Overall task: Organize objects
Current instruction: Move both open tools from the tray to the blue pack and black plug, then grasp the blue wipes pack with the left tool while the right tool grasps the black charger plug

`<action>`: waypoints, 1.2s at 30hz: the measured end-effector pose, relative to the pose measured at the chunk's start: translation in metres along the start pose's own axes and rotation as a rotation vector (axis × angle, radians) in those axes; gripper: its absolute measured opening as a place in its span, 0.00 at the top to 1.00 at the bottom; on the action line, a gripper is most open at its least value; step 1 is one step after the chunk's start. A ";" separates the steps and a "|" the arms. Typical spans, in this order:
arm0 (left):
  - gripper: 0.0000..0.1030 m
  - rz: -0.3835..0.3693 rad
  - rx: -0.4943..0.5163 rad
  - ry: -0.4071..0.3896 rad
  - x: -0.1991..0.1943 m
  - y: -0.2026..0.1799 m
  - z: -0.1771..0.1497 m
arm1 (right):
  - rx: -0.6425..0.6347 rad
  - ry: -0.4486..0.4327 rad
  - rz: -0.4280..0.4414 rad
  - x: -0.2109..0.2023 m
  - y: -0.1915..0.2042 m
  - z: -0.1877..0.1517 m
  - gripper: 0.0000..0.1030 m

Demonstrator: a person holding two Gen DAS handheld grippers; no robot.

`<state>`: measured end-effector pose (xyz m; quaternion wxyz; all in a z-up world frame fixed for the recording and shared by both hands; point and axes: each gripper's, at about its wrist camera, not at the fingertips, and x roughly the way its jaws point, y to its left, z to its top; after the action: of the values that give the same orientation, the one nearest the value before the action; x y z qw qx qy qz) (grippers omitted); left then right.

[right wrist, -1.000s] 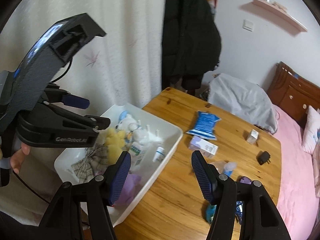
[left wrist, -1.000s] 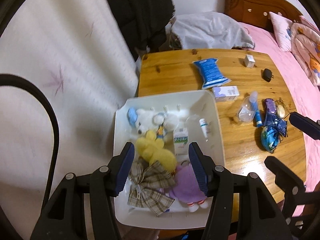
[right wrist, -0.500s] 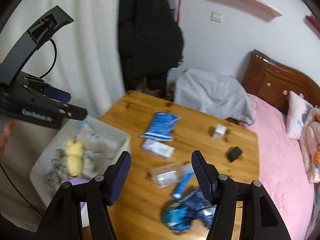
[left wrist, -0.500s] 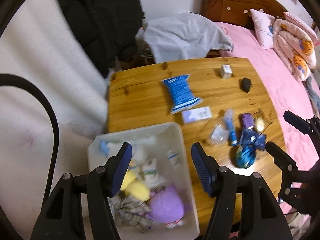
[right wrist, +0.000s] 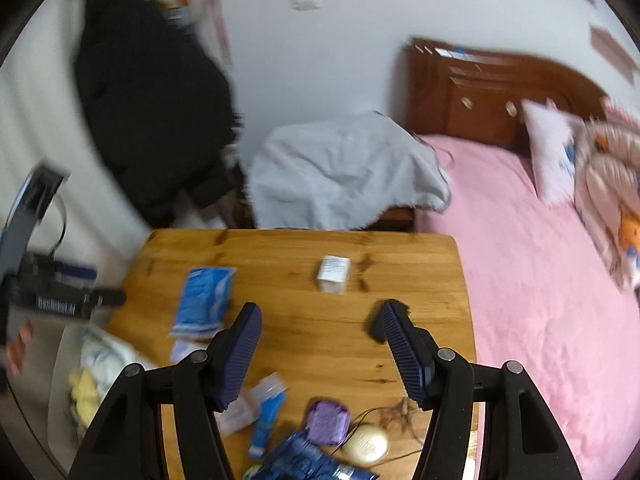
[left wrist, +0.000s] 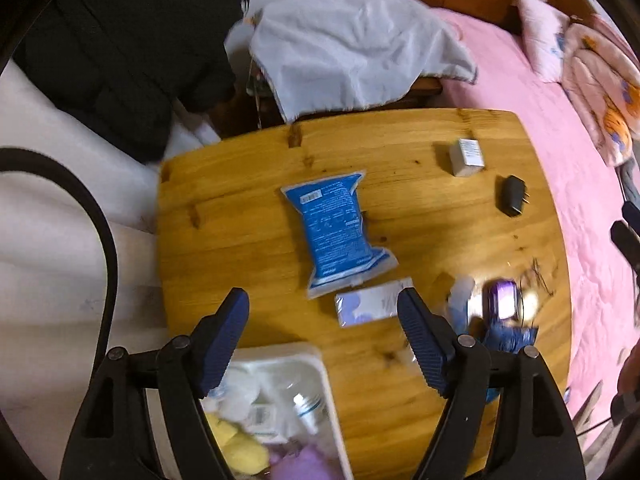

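Both tongs empty, loose items still waiting on the desk

Both tongs hang wide with nothing between them — the left tongs (left wrist: 323, 316) over the near desk (left wrist: 240, 208), the right tongs (right wrist: 320, 344) further right. The white bin (left wrist: 316, 364) sits at the desk's near-left corner, already holding soft toys. Still out are the blue packet (left wrist: 336, 232), the pale box (left wrist: 372, 307) just below it, a small white box (left wrist: 466, 157) and a black plug (left wrist: 513, 195). A sound next pick is the pale box: come down level, straddle its short sides, close gently. Compared with a second ago, the left view has swung off the bin toward the desk's middle — the bin now shows only at the bottom edge.
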<state>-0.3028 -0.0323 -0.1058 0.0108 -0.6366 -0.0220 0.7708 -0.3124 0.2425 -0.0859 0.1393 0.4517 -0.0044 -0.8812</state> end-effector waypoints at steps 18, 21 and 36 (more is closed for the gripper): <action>0.23 0.064 -0.223 0.124 0.129 0.005 0.047 | 0.258 0.310 -0.111 0.173 -0.071 -0.011 0.38; 0.23 0.060 -0.229 0.133 0.136 0.002 0.049 | 0.281 0.319 -0.155 0.185 -0.068 -0.014 0.38; 0.39 0.039 -0.242 0.120 0.153 -0.010 0.039 | 0.286 0.302 -0.150 0.189 -0.062 -0.024 0.50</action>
<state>-0.3698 -0.0167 -0.2481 -0.0799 -0.6785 -0.1017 0.7231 -0.4124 0.2577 -0.2588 0.0069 0.5929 -0.0747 -0.8017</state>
